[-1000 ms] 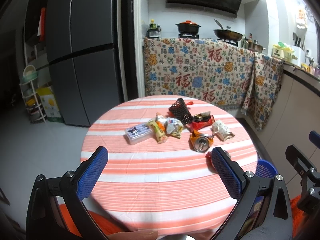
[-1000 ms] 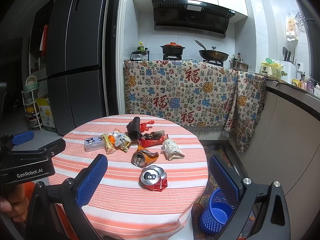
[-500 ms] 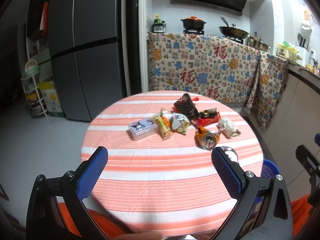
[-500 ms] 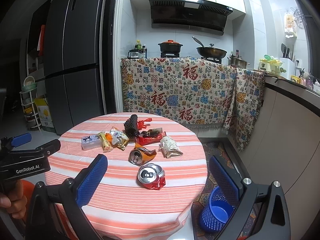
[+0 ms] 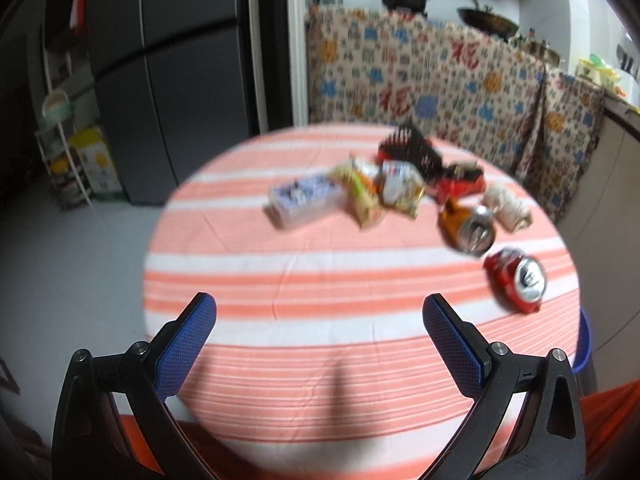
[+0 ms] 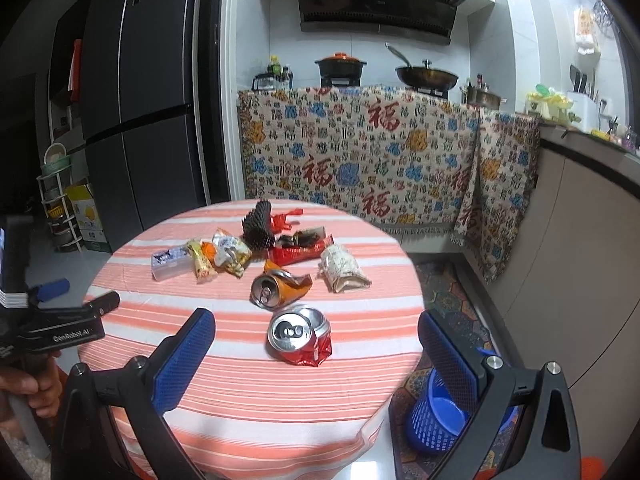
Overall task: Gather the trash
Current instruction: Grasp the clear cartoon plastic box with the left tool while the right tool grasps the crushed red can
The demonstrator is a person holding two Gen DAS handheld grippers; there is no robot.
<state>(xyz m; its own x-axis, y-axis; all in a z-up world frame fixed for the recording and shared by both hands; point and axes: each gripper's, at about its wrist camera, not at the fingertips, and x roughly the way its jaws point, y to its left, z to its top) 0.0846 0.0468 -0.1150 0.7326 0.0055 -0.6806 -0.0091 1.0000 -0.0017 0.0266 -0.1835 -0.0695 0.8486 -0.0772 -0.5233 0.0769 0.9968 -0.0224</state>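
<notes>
Right wrist view: the right claw [image 6: 316, 354] hangs wide, empty, over the near edge of the round striped counter [image 6: 248, 396], framing a crushed red can [image 6: 300, 336]. A crushed orange can [image 6: 280, 284] lies just beyond it, with wrappers [image 6: 228, 254] and a clear plastic box [image 6: 170, 264] toward the far left edge. A blue basket [image 6: 436, 416] stands on the floor by the right edge. The left claw [image 5: 320, 342] also gapes wide, empty.
</notes>
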